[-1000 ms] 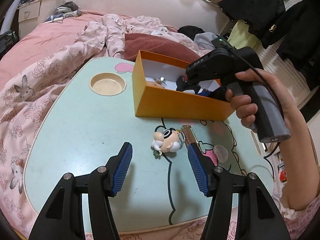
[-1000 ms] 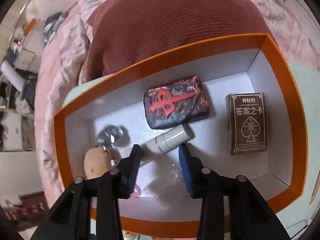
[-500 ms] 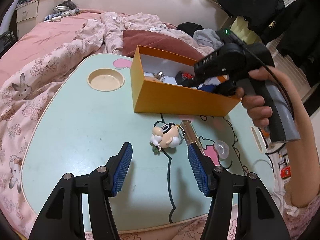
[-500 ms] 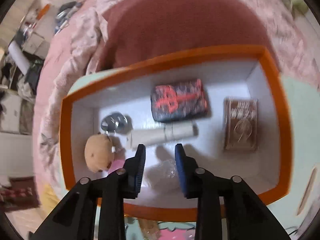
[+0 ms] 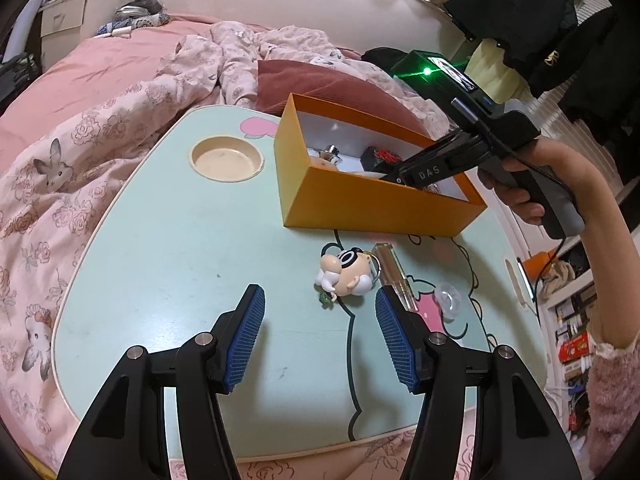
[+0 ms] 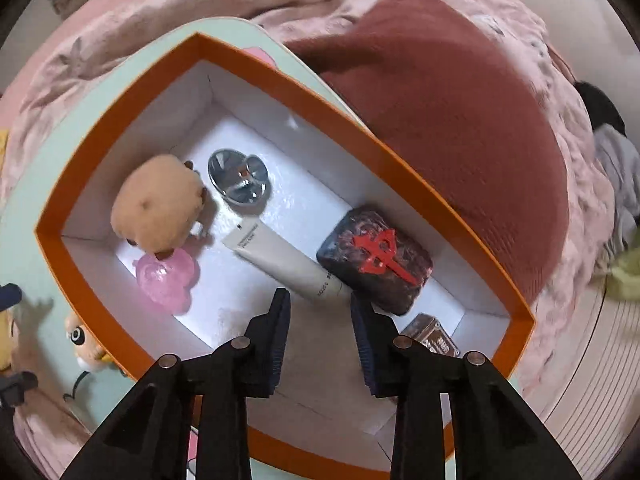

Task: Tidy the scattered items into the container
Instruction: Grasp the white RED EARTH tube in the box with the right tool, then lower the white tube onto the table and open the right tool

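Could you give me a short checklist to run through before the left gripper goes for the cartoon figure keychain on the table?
1. Left gripper empty, with its pads apart: ok.
2. Cartoon figure keychain on the table, lying ahead of the left gripper with nothing on top: ok.
3. Clear tube touches or hooks the keychain's ring: cannot tell; they lie very close.
4. Right gripper out of the orange box: not ok; it hangs over the box, empty, jaws closing.
5. Free floor space in the box: ok; bare white floor near the white tube.
6. Small clear lid on the table also left to tidy: ok, noted.
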Demonstrator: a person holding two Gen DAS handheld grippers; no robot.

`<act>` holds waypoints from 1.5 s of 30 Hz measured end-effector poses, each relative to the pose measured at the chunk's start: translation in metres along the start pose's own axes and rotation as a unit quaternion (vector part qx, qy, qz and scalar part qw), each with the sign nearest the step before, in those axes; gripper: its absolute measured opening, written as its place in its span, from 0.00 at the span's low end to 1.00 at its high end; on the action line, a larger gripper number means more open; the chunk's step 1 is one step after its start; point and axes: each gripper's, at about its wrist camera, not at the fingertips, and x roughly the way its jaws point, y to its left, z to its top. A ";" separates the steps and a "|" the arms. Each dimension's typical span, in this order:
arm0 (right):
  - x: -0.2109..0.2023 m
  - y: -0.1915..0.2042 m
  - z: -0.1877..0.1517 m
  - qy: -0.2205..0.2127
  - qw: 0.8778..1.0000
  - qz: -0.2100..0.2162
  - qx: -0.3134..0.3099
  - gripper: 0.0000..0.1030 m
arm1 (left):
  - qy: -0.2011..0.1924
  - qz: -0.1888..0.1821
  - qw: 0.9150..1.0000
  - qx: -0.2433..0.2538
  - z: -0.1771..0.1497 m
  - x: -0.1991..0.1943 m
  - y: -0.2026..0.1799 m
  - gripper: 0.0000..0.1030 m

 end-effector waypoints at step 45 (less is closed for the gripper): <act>-0.042 0.029 -0.165 -0.152 0.931 0.235 0.233 0.43 | 0.013 0.004 1.000 -0.010 0.005 0.009 -0.009 0.57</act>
